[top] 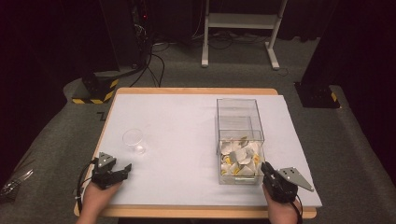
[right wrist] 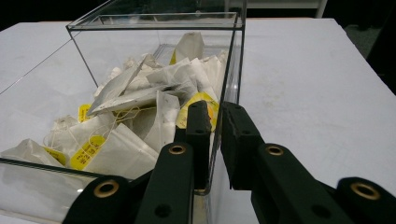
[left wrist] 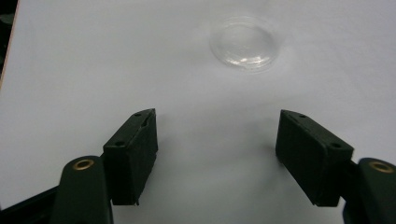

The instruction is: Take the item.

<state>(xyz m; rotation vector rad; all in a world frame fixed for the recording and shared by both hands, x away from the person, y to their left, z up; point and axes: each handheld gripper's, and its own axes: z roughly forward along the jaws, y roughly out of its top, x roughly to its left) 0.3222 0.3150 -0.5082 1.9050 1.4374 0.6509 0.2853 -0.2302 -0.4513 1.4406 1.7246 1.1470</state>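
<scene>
Right gripper (right wrist: 212,112) sits at the near right corner of the clear box (top: 239,112), jaws clenched on the box's side wall; in the right gripper view one black jaw stands inside the glass, the other outside, the pane pinched between them. The box rests on the right half of the table (top: 187,116); its long axis runs away from the person, open top upward. Tea bags (right wrist: 140,107) lie heaped in the near end of the box, white sachets with yellow tags, pointing every which way; no common axis can be read from the heap.

Left gripper (left wrist: 217,154) rests at the near left edge of the table, jaws released and wide, nothing between them. The plastic cup (left wrist: 246,44) stands straight ahead of those jaws, upright with its mouth up; being round, it has no long axis to align to. Cup is near the left gripper and well apart from the box.

Judgement: the left hand is the nearer one to the cup, the right the nearer to the tea bags; a move forward along the left jaws' own line should meet the cup. Whether the cup holds anything is hard to tell through the clear plastic; it looks empty.
</scene>
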